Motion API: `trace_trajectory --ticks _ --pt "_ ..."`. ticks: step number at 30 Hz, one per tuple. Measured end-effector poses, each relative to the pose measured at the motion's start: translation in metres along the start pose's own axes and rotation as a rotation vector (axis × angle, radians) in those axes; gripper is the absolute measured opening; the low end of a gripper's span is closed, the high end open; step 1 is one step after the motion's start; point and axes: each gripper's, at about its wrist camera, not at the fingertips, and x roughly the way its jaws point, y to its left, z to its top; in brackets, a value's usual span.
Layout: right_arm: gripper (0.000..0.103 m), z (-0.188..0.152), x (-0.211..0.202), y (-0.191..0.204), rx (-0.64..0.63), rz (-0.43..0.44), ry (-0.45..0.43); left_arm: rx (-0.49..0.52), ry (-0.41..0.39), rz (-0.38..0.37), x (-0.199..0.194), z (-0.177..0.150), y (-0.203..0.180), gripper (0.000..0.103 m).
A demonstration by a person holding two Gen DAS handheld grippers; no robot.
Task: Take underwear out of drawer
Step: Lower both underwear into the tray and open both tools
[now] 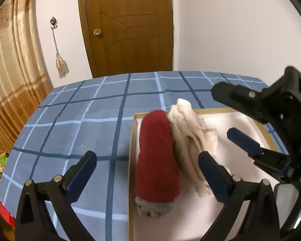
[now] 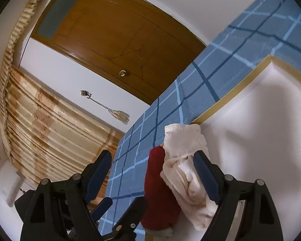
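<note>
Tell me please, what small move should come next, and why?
Probably lower the left gripper onto the red roll and close. Both grippers stand open and empty, and the red roll and the white bundle lie in the drawer.

Red roll (image 2: 160, 190), cream bundle (image 2: 185, 160) in drawer (image 2: 230, 104)

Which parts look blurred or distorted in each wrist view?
Left wrist view: red roll and white bundle smeared by motion, door sharp but bowed. Right wrist view: scene tilted, door strongly curved, soft shadow across the drawer's white bottom.
</note>
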Motion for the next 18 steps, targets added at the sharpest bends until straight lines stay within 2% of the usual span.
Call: trace_trajectory --ticks 18 --pt "0.086 -0.048 -0.086 0.008 -0.190 -0.033 -0.057 0.061 -0.049 -0.020 -0.061 -0.054 -0.029 0.102"
